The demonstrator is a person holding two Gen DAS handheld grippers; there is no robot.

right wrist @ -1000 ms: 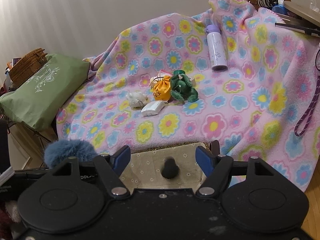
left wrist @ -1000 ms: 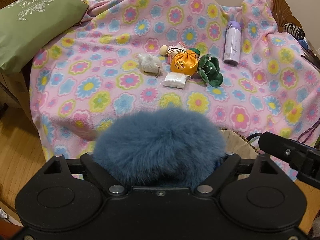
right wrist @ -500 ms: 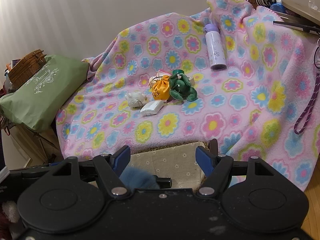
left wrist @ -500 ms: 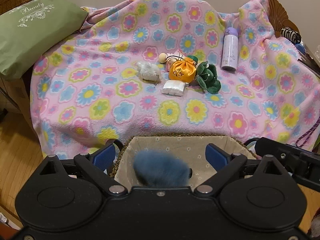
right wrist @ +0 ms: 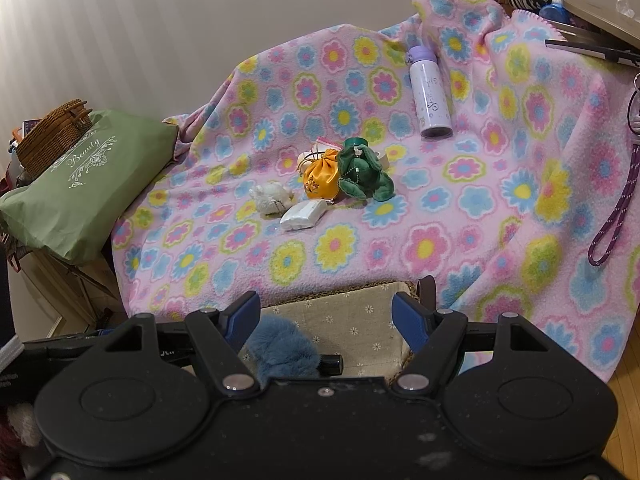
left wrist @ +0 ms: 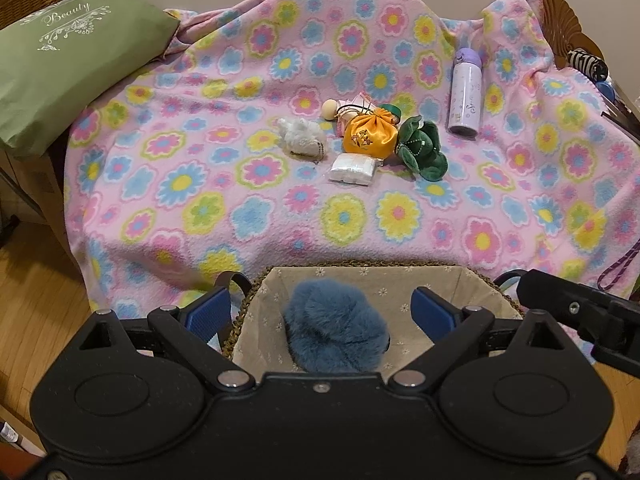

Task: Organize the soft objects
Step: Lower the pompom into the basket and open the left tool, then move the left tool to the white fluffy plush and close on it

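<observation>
The blue fluffy pom point(left wrist: 334, 326) is sitting down inside the fabric-lined basket point(left wrist: 360, 276) at the near edge of the floral blanket point(left wrist: 248, 216), right below the left gripper point(left wrist: 322, 312). That gripper's fingers point(left wrist: 208, 312) have just been opening and now stand wide apart with nothing pressed between them, the pom lying loose underneath. The right gripper point(right wrist: 326, 322) hangs over the same basket, its fingers point(right wrist: 408, 322) apart too and holding nothing.

What could go sideways, I reckon: both grippers crowd that one basket, so they may bump each other heading out for the next item. The leftovers are bunched tight in the middle of the blanket, with the orange pouch point(left wrist: 370, 136) touching the green plush point(left wrist: 422, 150) and the white packet point(left wrist: 353, 168) just beside them, so a grab might drag a neighbour along. The white fuzzy toy point(left wrist: 302, 138) has a little chain that could snag. The fleece itself may bunch up in the fingers.

Writing: the green bag point(left wrist: 60, 68) on the far left says "Beauty" in script. The purple bottle point(left wrist: 464, 94) has lettering, too small to read.
</observation>
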